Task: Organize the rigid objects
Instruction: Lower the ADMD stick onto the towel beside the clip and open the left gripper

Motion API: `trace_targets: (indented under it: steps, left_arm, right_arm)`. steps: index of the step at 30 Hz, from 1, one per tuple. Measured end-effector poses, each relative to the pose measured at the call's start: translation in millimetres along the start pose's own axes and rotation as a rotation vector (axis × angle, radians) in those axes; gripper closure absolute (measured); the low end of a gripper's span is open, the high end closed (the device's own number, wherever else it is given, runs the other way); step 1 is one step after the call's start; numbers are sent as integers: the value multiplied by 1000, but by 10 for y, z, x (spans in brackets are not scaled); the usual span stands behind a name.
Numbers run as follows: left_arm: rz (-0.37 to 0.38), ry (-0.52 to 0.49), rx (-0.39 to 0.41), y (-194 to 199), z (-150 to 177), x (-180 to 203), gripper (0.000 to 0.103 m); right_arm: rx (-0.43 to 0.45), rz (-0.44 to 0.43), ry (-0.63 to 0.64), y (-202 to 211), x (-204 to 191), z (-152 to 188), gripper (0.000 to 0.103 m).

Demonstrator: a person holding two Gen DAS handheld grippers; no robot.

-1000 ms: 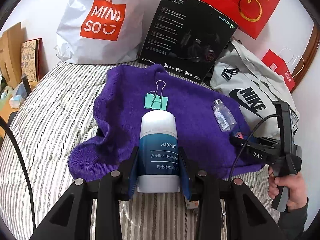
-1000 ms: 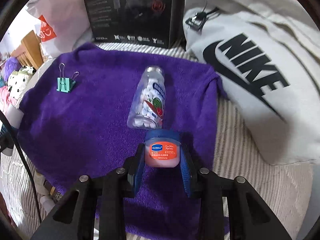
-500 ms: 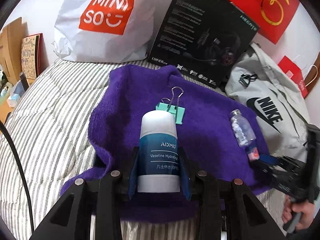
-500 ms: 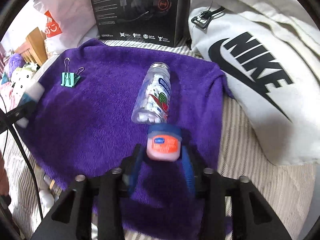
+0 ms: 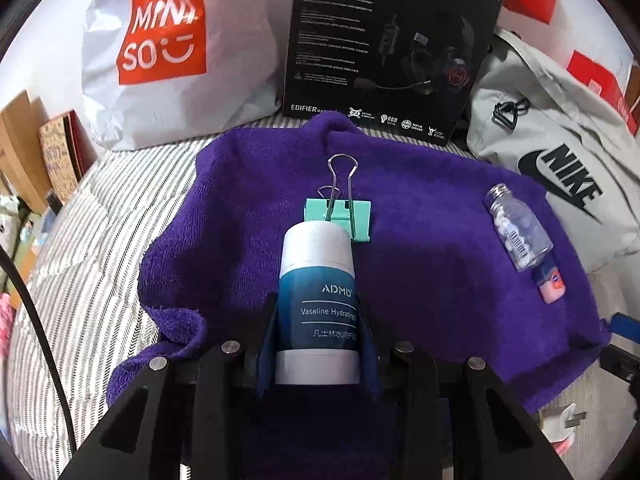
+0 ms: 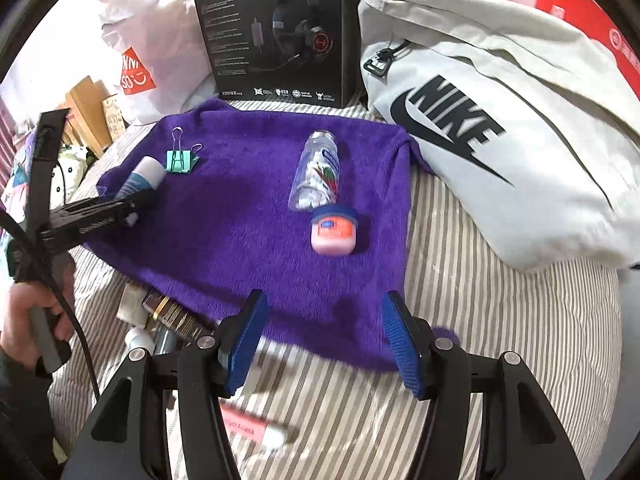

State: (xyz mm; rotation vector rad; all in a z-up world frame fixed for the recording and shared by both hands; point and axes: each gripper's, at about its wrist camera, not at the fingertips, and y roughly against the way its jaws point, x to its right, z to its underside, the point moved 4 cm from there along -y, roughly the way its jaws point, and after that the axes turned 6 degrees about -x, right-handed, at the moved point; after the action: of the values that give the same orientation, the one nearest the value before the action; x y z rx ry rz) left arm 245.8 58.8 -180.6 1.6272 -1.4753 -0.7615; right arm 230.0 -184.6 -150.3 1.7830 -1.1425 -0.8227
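- Vaseline lotion tube [image 5: 318, 300] clamped between the fingers of the left gripper [image 5: 318, 336], long axis running straight ahead along them, white cap end forward, over the near-left part of the purple towel [image 5: 420, 264].
- Cap end close to the green binder clip [image 5: 340, 218], touching or just short of it: cannot tell.
- Pill bottle [image 6: 318, 170] lying on its side toward the towel's right edge, long axis pointing away, with the small pink jar [image 6: 333, 230] just beside its near end.
- Right gripper [image 6: 324, 340] with fingers spread wide and holding nothing, over the towel's near edge, the jar straight ahead and apart from them.
- Likely next: setting the tube down in line with the clip; left hand alone placed for that.
- Striped bed [image 6: 480, 320] carrying it all.
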Motion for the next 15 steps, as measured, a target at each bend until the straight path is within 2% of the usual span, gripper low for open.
trace_targets:
  steps: [10,13,15]
  left_arm:
    - [-32,-28,-5,-11,50,49,67]
    - [12,-8,-16,9,77,42,56]
    - [26,0,-29,39,116,52,54]
  right_arm:
    - [-22,-14,-44,74,31,237,44]
    - [-30,-16,-58,77,48,282,44]
    - [-30,-16,-65,110,59,332,44]
